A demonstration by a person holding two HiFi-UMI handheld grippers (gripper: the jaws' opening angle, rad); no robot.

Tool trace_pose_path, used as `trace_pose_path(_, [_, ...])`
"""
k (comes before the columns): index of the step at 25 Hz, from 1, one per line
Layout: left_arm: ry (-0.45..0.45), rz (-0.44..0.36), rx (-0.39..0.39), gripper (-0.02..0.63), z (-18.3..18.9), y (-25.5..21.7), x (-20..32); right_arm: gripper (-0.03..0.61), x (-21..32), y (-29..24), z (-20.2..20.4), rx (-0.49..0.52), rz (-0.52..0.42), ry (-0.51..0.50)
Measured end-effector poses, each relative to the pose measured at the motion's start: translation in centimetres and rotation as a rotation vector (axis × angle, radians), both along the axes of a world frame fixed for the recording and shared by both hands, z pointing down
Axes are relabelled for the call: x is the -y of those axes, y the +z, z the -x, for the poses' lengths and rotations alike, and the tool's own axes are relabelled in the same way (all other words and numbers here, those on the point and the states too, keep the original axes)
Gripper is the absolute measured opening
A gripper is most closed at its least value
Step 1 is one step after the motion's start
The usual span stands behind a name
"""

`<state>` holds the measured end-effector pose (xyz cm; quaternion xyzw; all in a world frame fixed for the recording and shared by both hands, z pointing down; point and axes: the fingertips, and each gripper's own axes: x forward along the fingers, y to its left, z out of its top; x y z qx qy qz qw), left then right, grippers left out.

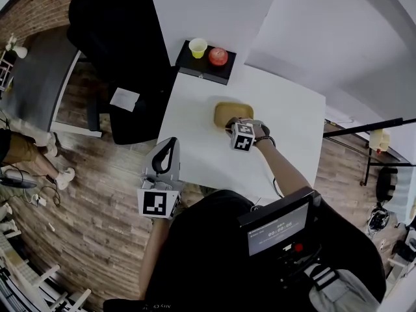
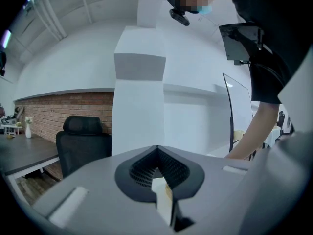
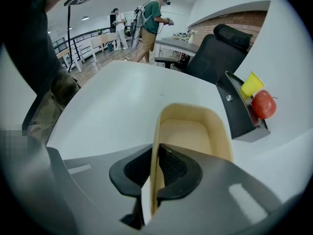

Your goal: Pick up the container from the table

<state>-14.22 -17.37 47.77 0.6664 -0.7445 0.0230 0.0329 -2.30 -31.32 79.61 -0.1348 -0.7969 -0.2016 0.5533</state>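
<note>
Container (image 1: 229,111): tan, open-topped, on the white surface (image 1: 292,129), about mid-way across.
Left hand-held gripper (image 2: 157,150): clenched on nothing, off the surface's near-left corner.
Black tray (image 1: 194,66): at the far edge, carrying a yellow cup (image 1: 197,47).
Right hand-held gripper (image 3: 155,148): grasping the container's near wall, one jaw inside.

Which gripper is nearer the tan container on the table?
Right. The right gripper grips the container by one wall; the left gripper hangs beside the table, well clear of it.
</note>
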Motion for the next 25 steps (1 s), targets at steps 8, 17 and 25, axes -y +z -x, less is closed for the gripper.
trace_pose_path(8, [0.019, -0.007, 0.008, -0.003, -0.4, -0.5, 0.0, 0.026, 0.3, -0.6, 0.1, 0.045, 0.001, 0.061])
trace_pose_path(17, [0.047, -0.028, 0.02, -0.003, -0.5, -1.3, 0.2, 0.025, 0.5, -1.8, 0.2, 0.069, -0.008, 0.089])
trace_pose_path(25, [0.06, -0.048, 0.018, -0.003, -0.4, -1.6, -0.1, 0.025, 0.1, -3.2, 0.5, 0.093, -0.018, 0.1])
